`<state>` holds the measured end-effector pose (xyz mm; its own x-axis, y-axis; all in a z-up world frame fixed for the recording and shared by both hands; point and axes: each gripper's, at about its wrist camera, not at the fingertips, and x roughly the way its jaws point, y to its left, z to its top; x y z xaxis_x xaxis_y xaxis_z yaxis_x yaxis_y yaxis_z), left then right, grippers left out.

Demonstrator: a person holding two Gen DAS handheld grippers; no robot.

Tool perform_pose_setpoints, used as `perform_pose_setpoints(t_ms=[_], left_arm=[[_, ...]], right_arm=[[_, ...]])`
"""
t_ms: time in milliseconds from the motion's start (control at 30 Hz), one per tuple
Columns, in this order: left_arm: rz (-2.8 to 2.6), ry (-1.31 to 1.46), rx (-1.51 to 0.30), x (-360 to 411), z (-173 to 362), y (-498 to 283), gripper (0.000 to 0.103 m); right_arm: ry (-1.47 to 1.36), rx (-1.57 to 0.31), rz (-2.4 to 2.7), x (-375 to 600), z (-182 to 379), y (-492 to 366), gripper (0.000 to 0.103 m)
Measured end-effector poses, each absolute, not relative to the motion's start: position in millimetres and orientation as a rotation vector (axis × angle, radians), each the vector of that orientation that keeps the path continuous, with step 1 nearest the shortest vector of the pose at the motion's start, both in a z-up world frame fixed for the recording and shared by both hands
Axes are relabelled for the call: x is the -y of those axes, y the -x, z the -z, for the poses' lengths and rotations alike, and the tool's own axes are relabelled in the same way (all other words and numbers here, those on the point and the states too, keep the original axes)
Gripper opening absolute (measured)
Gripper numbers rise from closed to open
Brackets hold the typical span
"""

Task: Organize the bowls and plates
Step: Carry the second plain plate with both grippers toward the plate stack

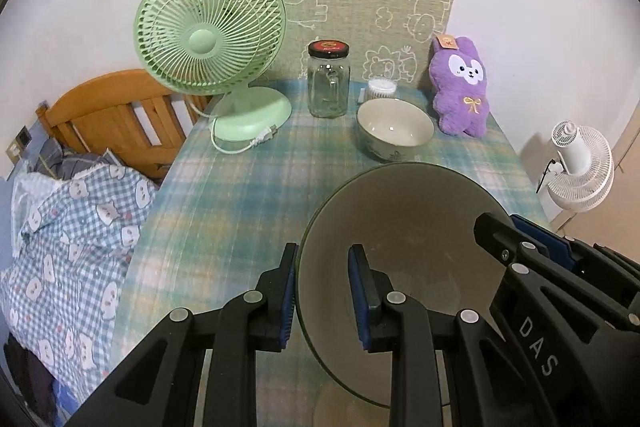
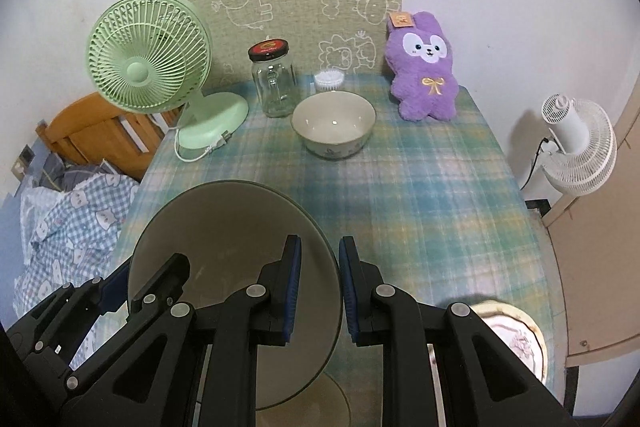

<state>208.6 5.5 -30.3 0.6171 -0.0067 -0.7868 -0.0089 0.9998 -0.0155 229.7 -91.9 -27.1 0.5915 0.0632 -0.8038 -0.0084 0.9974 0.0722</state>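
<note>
in the lower middle of both wrist views a large grey-beige bowl point(image 1: 400, 239) point(image 2: 224, 227) is held up above the plaid tablecloth point(image 1: 248, 195) point(image 2: 420, 195), gripped on opposite sides of its rim. the left gripper point(image 1: 323, 297) has its blue-padded jaws narrowly apart, one finger outside the bowl's left wall and one inside, the rim pinched between them. the right gripper point(image 2: 319, 291) does the same on the bowl's right wall, its jaws nearly closed on the rim.

further back, in the middle of each frame, a smaller cream bowl point(image 1: 395, 129) point(image 2: 334, 126) sits upright on the cloth. behind it stand a glass jar with a black lid point(image 1: 329, 79) point(image 2: 274, 81) and a small white brush point(image 1: 382, 87) point(image 2: 329, 80); a green desk fan point(image 1: 210, 27) point(image 2: 149, 53) is to the upper left, a purple plush rabbit point(image 1: 462, 87) point(image 2: 426, 67) to the right. in the lower right of the right wrist view, a patterned plate point(image 2: 520, 339) lies on the cloth, partly hidden by the gripper.
</note>
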Motion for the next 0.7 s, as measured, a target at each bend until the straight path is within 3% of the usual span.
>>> perform_pose_setpoints(t_ms=[700], left_arm=[[-0.073,0.031,-1.015,9,86,-142,0.023]], right_arm=[[-0.037,-1.053,-0.078,105,83,-161,0.023]])
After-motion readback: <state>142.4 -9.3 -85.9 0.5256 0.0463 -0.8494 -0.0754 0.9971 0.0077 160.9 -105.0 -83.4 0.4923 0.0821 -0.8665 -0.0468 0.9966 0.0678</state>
